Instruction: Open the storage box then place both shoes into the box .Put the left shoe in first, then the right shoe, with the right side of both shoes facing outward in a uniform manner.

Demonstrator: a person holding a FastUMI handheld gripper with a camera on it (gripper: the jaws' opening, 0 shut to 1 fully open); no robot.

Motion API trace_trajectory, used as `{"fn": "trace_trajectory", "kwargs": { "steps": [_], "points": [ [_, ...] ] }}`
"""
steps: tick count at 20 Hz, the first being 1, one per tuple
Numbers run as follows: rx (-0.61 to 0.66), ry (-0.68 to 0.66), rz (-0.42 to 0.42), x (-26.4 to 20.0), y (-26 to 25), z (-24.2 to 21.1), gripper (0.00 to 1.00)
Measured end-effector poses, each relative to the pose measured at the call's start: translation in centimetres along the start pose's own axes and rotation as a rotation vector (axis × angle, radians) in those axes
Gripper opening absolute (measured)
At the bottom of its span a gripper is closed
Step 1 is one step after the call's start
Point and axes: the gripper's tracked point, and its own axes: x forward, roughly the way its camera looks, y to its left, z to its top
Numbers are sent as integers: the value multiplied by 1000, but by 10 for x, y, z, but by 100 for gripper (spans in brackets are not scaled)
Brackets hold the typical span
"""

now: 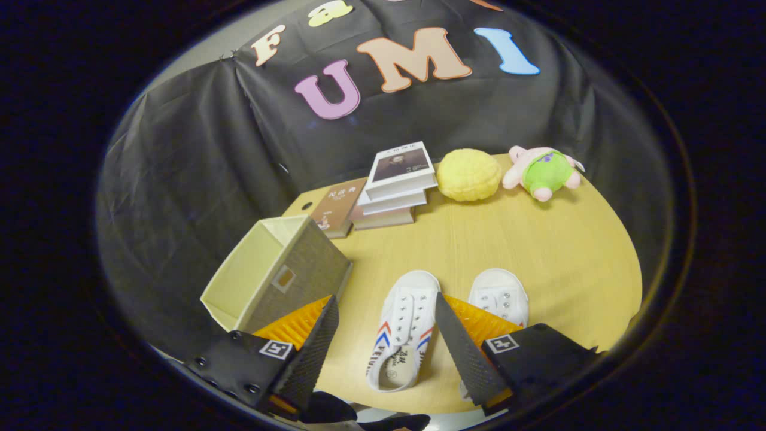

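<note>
Hand-held gripper is spread wide, holding nothing, fingers above the worktop. Left shoe lies between the fingers, toe pointing away; right shoe sits just beside it, partly hidden behind the right finger. Storage box sits just beyond the left finger, tipped on its side, opening facing left, lid already open. Beyond: stack of books, yellow plush ball, pink plush toy.
</note>
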Motion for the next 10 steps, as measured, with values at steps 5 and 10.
{"fn": "trace_trajectory", "kwargs": {
  "steps": [5, 10],
  "points": [
    [-53, 93, 24, 18, -9, -34, 100],
    [-97, 193, -9, 39, -30, -63, 99]
  ]
}}
